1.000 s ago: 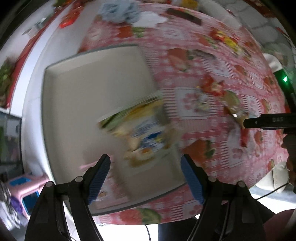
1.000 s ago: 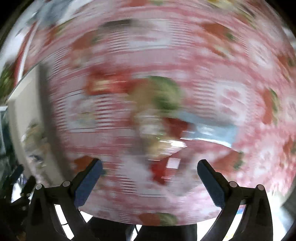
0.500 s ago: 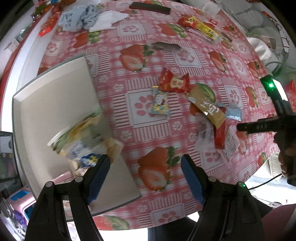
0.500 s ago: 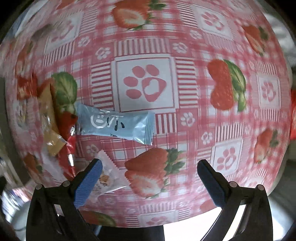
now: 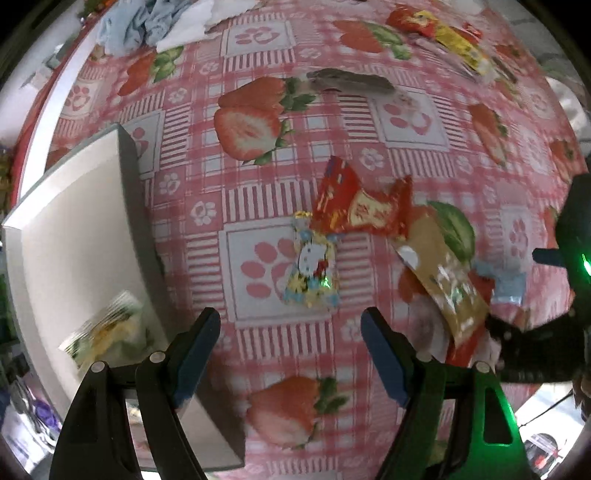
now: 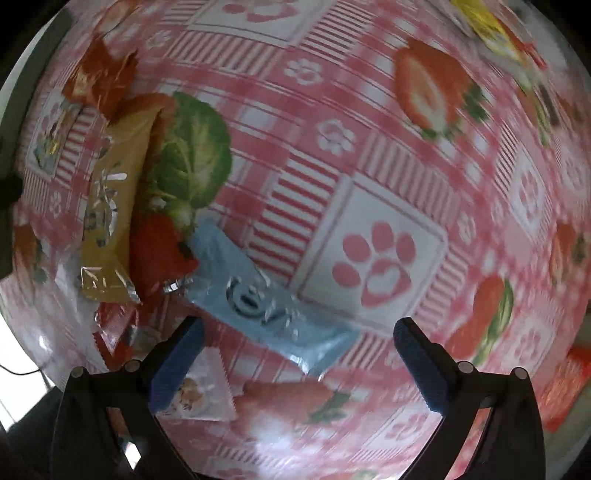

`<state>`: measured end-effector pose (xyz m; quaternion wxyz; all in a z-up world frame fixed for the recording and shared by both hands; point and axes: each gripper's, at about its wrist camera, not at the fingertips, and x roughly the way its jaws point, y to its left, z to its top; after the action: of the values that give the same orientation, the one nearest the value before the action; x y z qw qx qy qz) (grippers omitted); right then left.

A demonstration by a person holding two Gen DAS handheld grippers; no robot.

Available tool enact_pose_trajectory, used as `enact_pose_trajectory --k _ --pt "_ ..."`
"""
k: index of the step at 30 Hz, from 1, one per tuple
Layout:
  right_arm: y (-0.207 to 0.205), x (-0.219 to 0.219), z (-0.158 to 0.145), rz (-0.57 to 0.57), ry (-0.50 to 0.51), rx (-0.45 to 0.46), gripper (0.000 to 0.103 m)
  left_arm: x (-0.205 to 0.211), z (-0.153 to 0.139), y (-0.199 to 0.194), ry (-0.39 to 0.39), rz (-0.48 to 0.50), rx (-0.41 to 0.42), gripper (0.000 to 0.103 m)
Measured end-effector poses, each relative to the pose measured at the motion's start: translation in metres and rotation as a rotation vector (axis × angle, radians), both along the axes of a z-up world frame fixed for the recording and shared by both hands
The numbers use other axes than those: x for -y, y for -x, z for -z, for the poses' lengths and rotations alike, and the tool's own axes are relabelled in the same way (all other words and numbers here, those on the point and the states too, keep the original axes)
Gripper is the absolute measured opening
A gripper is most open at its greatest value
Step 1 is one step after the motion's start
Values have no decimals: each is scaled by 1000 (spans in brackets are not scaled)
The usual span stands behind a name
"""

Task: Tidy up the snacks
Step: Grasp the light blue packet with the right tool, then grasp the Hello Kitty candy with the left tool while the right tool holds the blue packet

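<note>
My left gripper point(image 5: 290, 354) points down, open and empty, just short of a small cartoon-cat packet point(image 5: 312, 269). A red packet point(image 5: 364, 201) lies beyond it, and a gold packet point(image 5: 447, 284) to its right. The white tray point(image 5: 74, 229) on the left holds a yellow-green snack bag point(image 5: 110, 328). My right gripper point(image 6: 295, 363) is open and empty above a light blue packet point(image 6: 269, 306) that lies slanted on the cloth. Left of it sit the gold packet point(image 6: 110, 206), a red wrapper point(image 6: 159, 243) and a white packet point(image 6: 199, 391) by the left finger.
A strawberry-and-paw tablecloth point(image 5: 255, 184) covers the table. At the far side lie a grey packet point(image 5: 351, 79), yellow and red snacks point(image 5: 443, 33) and a blue cloth with white paper point(image 5: 155, 22). The right gripper's body point(image 5: 569, 295) shows at the left view's right edge.
My left gripper has moved from over the tray, where the yellow-green bag stays, to over the loose packets on the cloth. My right gripper rolled and sank toward the light blue packet.
</note>
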<state>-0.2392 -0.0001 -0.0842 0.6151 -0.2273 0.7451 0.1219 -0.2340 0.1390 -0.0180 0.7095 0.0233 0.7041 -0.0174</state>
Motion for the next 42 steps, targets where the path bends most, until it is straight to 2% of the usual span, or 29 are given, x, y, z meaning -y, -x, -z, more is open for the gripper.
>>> enact_pose_trajectory --k 2,8,12,13,16,18,19,20,21,22,24,29,34,40,42 --pt "-9 -12 2 -26 -16 0 103 2 6 -5 -17 -2 -4 82" --pt "-28 -7 -5 -6 -46 0 103 9 26 -13 -37 -1 -39 82" --pt "-8 -8 -6 -60 -51 -7 103 10 32 -17 -29 -19 -42 87" --pt "-2 -14 -8 -79 -55 -8 100 9 33 -18 -23 -24 -44 87" --pt "9 -23 -17 -96 -65 9 85 7 34 -24 -17 -29 -45 87" --pt "12 -26 -25 -92 -74 21 62 6 34 -25 -11 -30 -44 83" --pt "16 -20 -32 -82 -78 30 54 6 33 -24 3 -36 -45 81" --pt "19 -25 -41 -72 -77 35 37 8 34 -25 16 -40 -45 76" --pt "17 -24 -45 -58 -78 37 26 10 32 -25 17 -36 -42 69" --pt "14 -20 -47 -39 -88 32 26 12 30 -25 19 -24 -35 64" --pt "10 -16 -52 5 -107 19 26 20 25 -23 19 5 -25 34" --pt "-2 16 -60 198 -188 -28 26 26 20 -17 43 6 -29 34" --pt "-4 47 -65 355 -234 -60 26 24 -2 -2 89 25 8 34" --pt "4 71 -74 419 -255 -50 26 21 -24 14 110 39 37 34" --pt "-1 70 -84 414 -262 -42 26 13 -32 15 118 36 50 27"
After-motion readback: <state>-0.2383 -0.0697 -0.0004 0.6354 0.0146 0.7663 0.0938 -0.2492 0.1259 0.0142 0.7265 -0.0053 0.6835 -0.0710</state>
